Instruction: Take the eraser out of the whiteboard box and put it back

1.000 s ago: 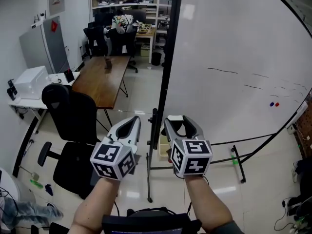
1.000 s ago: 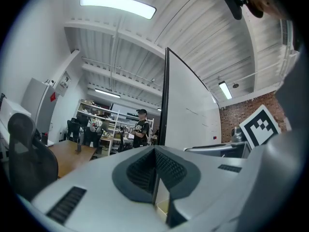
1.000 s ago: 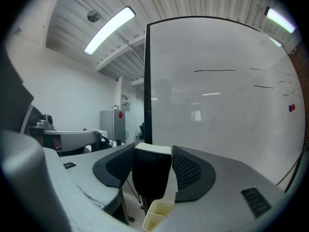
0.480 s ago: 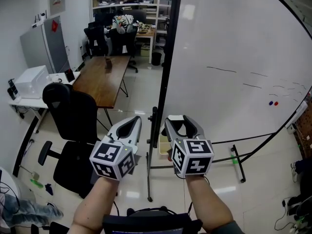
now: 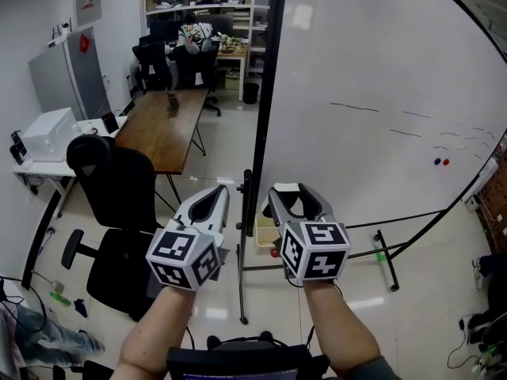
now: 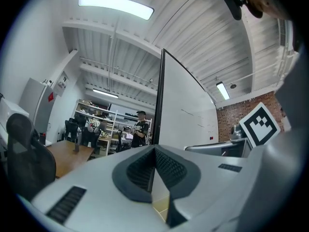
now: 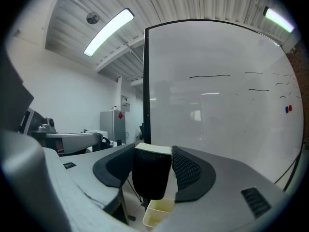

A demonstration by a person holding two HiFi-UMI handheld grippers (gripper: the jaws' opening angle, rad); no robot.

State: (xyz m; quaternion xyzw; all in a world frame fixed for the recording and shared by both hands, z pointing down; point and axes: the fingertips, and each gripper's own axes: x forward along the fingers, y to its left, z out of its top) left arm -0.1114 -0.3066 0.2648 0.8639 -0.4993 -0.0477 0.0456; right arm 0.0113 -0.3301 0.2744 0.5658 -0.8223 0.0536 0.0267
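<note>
My right gripper (image 5: pixel 288 196) is held low in front of me, shut on the eraser (image 5: pixel 291 201). In the right gripper view the eraser (image 7: pixel 151 174) is a black block with a white top, upright between the pads of that gripper (image 7: pixel 153 153). The cream whiteboard box (image 5: pixel 265 230) hangs low on the whiteboard stand just beyond the grippers, and the box (image 7: pixel 158 212) shows below the eraser. My left gripper (image 5: pixel 215 195) is level with the right one, and its jaws (image 6: pixel 155 150) are shut with nothing held.
The large whiteboard (image 5: pixel 380 93) stands ahead to the right, with faint pen lines and small blue and red magnets (image 5: pixel 440 162). A black office chair (image 5: pixel 119 188) is on the left. A wooden table (image 5: pixel 166 125) and shelves lie farther back.
The head view has shifted slightly. Both grippers keep the same pose, and the eraser stays in the right one.
</note>
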